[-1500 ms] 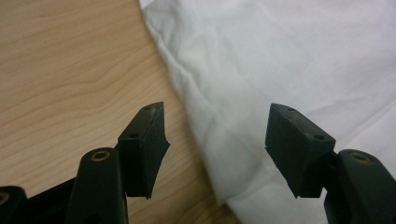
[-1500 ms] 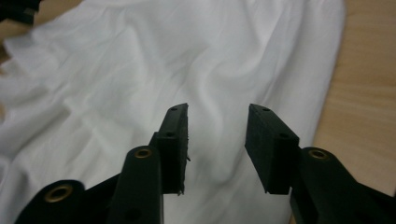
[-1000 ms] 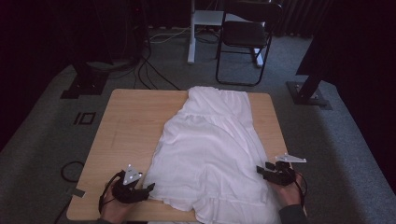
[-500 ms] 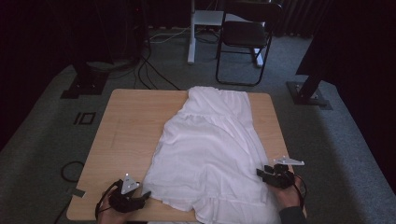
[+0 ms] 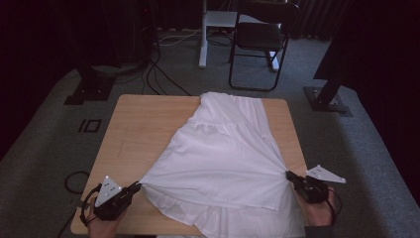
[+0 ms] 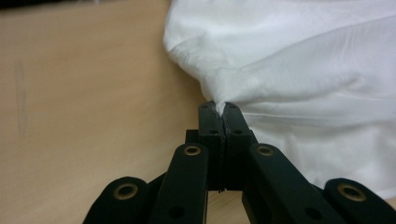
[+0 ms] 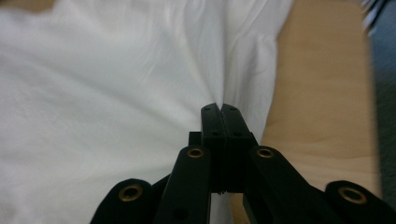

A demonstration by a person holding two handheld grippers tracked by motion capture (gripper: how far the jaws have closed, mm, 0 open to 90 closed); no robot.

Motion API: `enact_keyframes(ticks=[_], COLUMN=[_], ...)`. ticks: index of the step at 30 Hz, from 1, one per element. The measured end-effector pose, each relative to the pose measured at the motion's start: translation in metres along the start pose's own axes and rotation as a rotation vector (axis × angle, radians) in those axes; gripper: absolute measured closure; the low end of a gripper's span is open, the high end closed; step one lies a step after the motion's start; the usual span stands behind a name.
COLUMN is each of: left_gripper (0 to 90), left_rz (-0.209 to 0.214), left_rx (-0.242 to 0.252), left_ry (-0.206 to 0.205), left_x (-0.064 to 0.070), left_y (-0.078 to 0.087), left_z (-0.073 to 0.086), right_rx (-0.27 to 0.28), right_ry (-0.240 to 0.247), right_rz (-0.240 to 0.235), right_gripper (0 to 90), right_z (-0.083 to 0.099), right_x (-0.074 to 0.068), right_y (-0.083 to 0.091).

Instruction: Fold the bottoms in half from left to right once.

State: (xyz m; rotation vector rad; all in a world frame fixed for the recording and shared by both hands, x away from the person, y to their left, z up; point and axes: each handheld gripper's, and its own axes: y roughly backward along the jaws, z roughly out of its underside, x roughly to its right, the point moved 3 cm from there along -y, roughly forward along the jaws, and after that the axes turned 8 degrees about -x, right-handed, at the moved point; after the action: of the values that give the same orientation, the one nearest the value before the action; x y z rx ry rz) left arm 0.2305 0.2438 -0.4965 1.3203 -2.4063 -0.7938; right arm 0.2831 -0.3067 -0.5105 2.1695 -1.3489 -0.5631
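Note:
A white garment (image 5: 223, 153) lies spread over the wooden table (image 5: 143, 124), its lower hem hanging past the near edge. My left gripper (image 5: 137, 186) is at the near left, shut on the garment's left edge; the left gripper view has a pinch of white cloth (image 6: 219, 106) between the closed jaws of the left gripper (image 6: 219, 108). At the near right, my right gripper (image 5: 289, 175) is shut on the garment's right edge, and the cloth (image 7: 140, 93) gathers into folds at the tips of the right gripper (image 7: 220, 108). The fabric is stretched taut between both.
A black folding chair (image 5: 262, 39) and a white stand (image 5: 203, 34) sit beyond the table's far edge. Cables (image 5: 158, 74) trail on the grey carpet at the far left. Dark stand bases rest on the floor at left (image 5: 91, 89) and right (image 5: 327, 99).
Both grippers have pulled outward and toward the near edge. The garment's lower part has spread wider and now stretches taut between them.

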Motion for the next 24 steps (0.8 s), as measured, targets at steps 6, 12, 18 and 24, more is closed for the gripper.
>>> enact_keyframes(ticks=[6, 12, 18, 24], left_gripper=[89.4, 89.1, 88.7, 86.1], left_rz=[0.041, 0.048, 0.085, 0.148], left_rx=[0.011, 0.0, -0.027, -0.058], left_ry=[-0.058, -0.074, -0.094, -0.107], left_x=[0.016, 0.021, 0.028, 0.036], left_y=[0.005, -0.001, -0.004, -0.013], left_z=[-0.005, -0.007, -0.005, -0.001], right_rx=[0.006, -0.113, -0.005, -0.195], right_ry=[-0.051, -0.098, -0.134, -0.148], right_rz=[0.039, -0.009, 0.044, 0.084], right_gripper=[89.9, 89.9, 90.0, 89.9], right_z=[0.004, 0.038, 0.031, 0.051], right_x=[0.011, 0.014, 0.019, 0.032], right_y=[0.024, -0.005, 0.028, 0.01])
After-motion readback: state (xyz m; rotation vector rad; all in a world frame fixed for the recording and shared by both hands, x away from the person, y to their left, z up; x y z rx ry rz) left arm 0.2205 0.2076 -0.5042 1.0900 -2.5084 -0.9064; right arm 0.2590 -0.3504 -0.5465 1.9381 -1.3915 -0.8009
